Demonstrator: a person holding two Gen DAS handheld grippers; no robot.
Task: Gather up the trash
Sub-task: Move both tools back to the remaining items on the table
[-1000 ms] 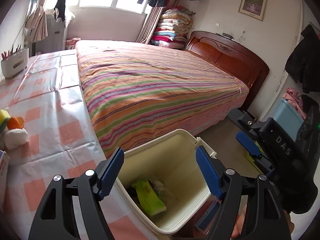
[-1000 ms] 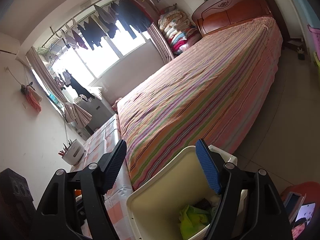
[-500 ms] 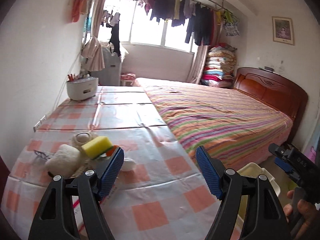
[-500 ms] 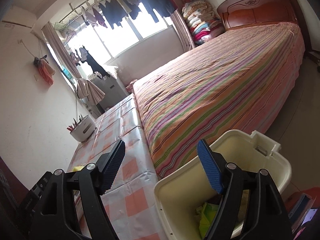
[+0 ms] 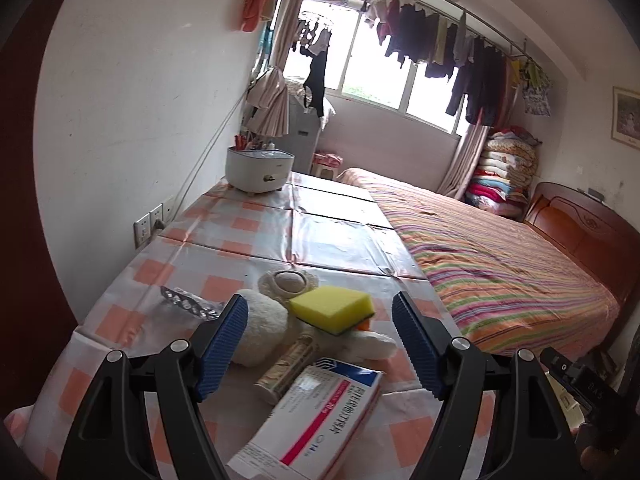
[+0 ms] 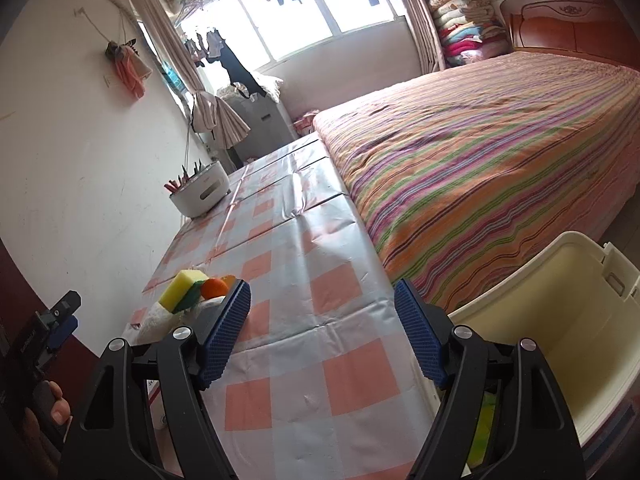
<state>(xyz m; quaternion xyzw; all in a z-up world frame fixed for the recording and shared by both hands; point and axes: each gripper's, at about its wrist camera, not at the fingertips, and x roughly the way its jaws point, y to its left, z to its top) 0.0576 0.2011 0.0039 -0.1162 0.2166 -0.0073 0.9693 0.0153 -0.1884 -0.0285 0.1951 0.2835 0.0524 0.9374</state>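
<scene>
The left gripper (image 5: 320, 344) stands with its jaws wide apart and nothing gripped; in its own view the blue pads frame a heap of items on the checked tablecloth (image 5: 336, 236). Nearest in that heap lies a white medicine box (image 5: 320, 420) with red and blue print, tilted, one corner resting toward a small cylindrical tube (image 5: 286, 368). Just behind sit a cream plush toy (image 5: 260, 332) and a yellow sponge (image 5: 332, 308) that rests on top of the pile. A foil blister pack (image 5: 186, 300) lies just left of the plush toy, flat on the cloth.

The right gripper (image 6: 322, 340) is likewise wide open and empty, pointing across bare tablecloth. To its right, beside the table's edge, stands the cream waste bin (image 6: 580, 292), open-topped, with green trash (image 6: 482, 424) visible low inside. The same heap shows at the left of this view, with an orange ball (image 6: 214, 288) beside the sponge.

Further back on the table stands a white utensil holder (image 5: 258, 170). The striped bed (image 5: 500, 264) adjoins the table on the right. Laundry (image 5: 440, 48) hangs across the window beyond.
</scene>
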